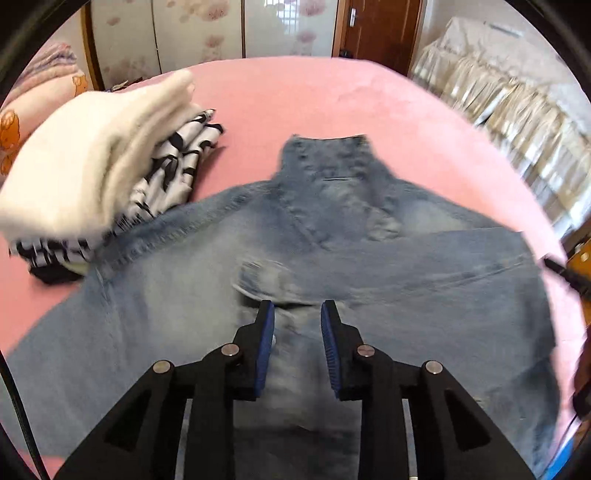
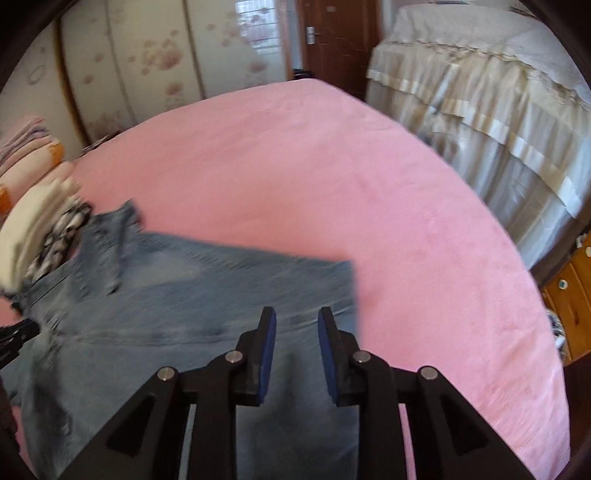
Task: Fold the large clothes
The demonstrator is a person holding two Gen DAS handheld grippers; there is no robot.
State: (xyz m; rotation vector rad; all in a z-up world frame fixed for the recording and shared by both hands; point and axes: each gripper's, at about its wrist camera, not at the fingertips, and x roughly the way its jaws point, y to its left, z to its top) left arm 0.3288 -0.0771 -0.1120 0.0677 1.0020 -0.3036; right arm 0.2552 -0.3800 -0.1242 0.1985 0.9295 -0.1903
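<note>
Faded blue jeans lie partly folded on a pink bed, waistband end at the far side. My left gripper is open just above the denim near a ripped patch, holding nothing. In the right wrist view the jeans spread to the left, with their straight edge near the middle. My right gripper is open over the jeans' right edge, holding nothing. The tip of the right gripper shows at the right edge of the left wrist view.
A stack of folded clothes, white on top of black-and-white pieces, sits on the bed left of the jeans, touching them. A cream-covered bed stands to the right. Wardrobe doors and a wooden door are behind. The pink bed extends rightward.
</note>
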